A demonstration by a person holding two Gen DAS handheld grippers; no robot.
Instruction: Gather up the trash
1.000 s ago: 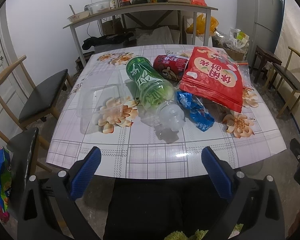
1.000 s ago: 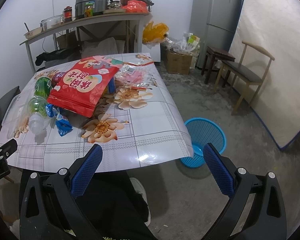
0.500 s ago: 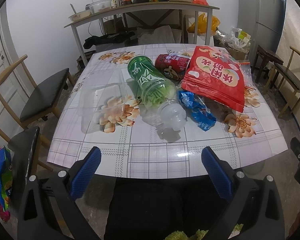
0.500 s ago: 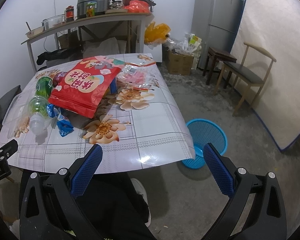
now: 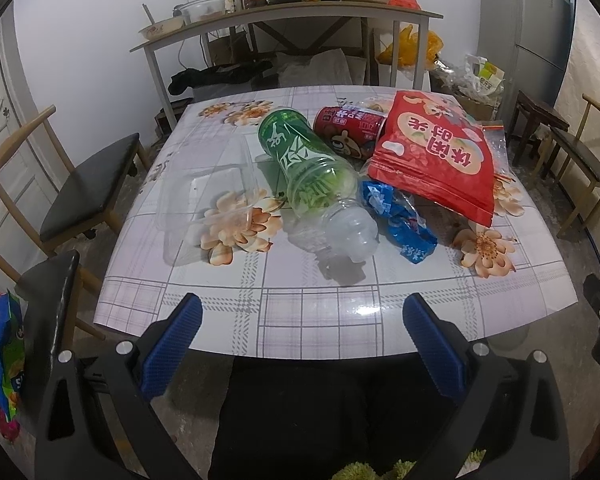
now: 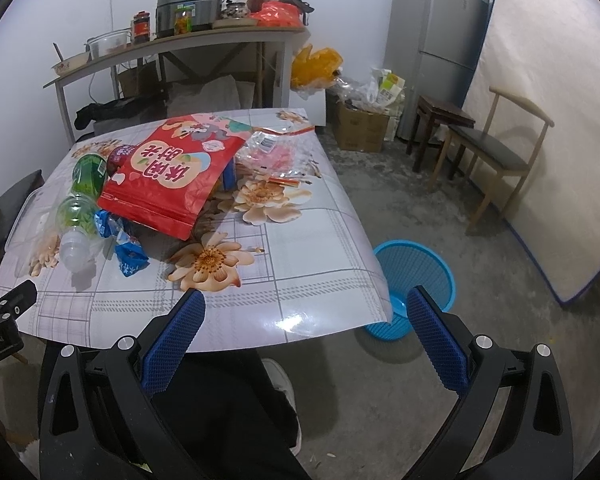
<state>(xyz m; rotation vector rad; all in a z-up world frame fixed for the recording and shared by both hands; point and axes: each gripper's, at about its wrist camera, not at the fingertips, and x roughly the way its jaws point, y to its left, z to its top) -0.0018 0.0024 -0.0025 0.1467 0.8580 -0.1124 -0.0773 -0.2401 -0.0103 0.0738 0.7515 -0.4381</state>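
Note:
On the floral table [image 5: 300,320] lie a green plastic bottle [image 5: 308,168], a red can [image 5: 348,130], a big red snack bag [image 5: 436,152], a blue wrapper [image 5: 400,220] and a clear plastic box [image 5: 208,196]. The right wrist view shows the red bag [image 6: 172,176], the bottle [image 6: 80,200], the blue wrapper [image 6: 124,248] and a clear bag with pink contents [image 6: 276,156]. A blue basket [image 6: 416,280] stands on the floor right of the table. My left gripper [image 5: 302,344] and right gripper [image 6: 306,340] are open and empty, at the table's near edge.
Chairs stand left of the table [image 5: 88,188] and at the right wall [image 6: 500,156]. A shelf table with pots and jars [image 5: 284,20] is behind. A fridge [image 6: 436,36], a mattress [image 6: 556,128], boxes and bags [image 6: 364,120] fill the right side.
Both grippers have eased slightly forward and up toward the table; the trash looks a little nearer. Nothing on the table has moved.

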